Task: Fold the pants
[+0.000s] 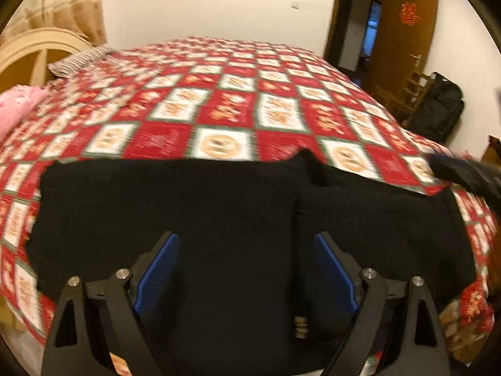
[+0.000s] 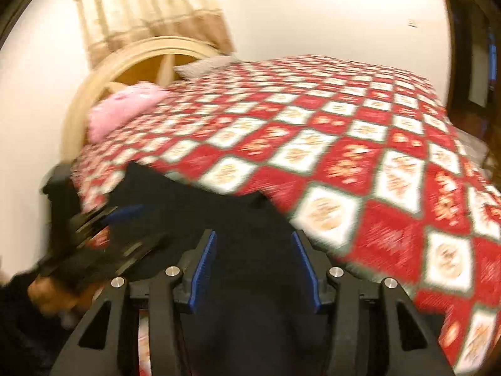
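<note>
The soft black cloth pants (image 1: 219, 219) lie flat on the near edge of the big bed with the red and white checked blanket (image 1: 238, 106). They look like a wide, dark block, with one part lying over another and a line running down the middle where the layers meet. So it seems some folding is done already, but the black cloth is too dark to count the layers for sure.

The left gripper with blue pads (image 1: 245, 266) is right above the pants. Its two fingers are wide apart and nothing is held between them. The right gripper with blue pads (image 2: 255, 266) is over the right part of the pants. Its fingers are apart too, and they pinch nothing.

In the right wrist view, the left gripper shows as a blurry dark shape at the left side. Both views are blurry.

My guess is that the job is partly done. The pants are still long from side to side, so one more fold, end over end, may be left. After that, the pile may need a little pat to make it neat.

A fluffy pink pillow (image 2: 122, 109) sits far up by the round cream headboard (image 2: 147, 53), well away from the pants.
</note>
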Available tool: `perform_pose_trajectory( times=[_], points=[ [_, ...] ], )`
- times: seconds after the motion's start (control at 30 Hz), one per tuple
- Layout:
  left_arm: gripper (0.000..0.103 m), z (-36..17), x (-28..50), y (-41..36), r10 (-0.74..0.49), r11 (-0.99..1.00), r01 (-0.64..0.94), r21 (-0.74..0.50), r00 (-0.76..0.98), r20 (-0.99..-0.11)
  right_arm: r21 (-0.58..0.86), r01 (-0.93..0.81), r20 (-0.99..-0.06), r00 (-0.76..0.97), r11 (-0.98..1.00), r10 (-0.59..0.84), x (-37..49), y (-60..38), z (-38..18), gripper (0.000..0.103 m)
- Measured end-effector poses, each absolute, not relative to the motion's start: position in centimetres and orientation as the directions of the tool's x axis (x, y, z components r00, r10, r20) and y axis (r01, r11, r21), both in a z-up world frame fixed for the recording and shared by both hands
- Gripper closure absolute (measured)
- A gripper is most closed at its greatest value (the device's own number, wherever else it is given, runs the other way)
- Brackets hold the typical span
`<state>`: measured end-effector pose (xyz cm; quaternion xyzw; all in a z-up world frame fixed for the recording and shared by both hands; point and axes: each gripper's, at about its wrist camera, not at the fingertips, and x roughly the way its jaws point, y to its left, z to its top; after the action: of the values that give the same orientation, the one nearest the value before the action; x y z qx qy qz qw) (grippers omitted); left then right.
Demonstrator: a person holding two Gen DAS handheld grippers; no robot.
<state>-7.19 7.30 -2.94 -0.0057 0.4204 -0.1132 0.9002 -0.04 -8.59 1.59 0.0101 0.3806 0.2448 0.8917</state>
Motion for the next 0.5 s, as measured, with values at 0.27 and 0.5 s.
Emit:
perform_pose_trajectory(
  times=[0.27,0.5],
  points=[
    [0.013,-4.2,-8.6,3.9,-0.222,0.958,0.278,-0.066,0.578,-0.786,0.211,-0.522,-0.801,0.392,0.827,0.452,6.5,-2.8,-4.2,0.074],
    [0.013,-4.9,-8.9,2.5,-0.202,0.945,0.326,-0.008,0.564,-0.801,0.14,-0.565,-0.859,0.34,0.813,0.384,5.4,-1.8,-5.2,0.102]
  ],
)
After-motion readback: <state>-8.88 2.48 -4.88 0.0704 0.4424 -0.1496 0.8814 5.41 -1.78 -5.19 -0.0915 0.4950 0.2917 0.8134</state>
